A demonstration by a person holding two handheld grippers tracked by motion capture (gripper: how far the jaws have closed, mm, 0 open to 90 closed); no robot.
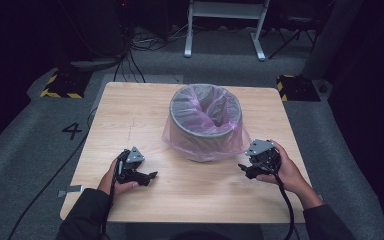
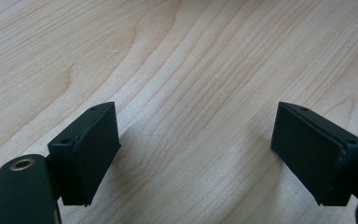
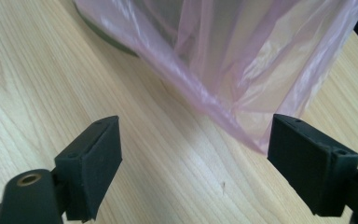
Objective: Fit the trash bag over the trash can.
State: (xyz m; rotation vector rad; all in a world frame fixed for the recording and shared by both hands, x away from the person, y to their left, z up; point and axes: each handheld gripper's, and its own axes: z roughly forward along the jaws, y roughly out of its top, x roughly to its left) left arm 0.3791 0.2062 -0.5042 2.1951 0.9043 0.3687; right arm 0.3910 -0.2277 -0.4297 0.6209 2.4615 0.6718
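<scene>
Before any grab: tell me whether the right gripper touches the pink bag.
Apart. In the right gripper view, bare table lies between the open right gripper and the pink bag.

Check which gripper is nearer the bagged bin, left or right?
Right. The right gripper sits beside the pink bag hanging over the bin, fingers open just short of it. The left gripper rests farther off on the table.

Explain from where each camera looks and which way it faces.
High view: above the person's side, facing forward and down at the table and bin; forearms, both claws show.
Left gripper view: on the left claw, facing bare tabletop.
Right gripper view: on the right claw, facing the pink bag.
Shared: the bag, high and right views.
</scene>
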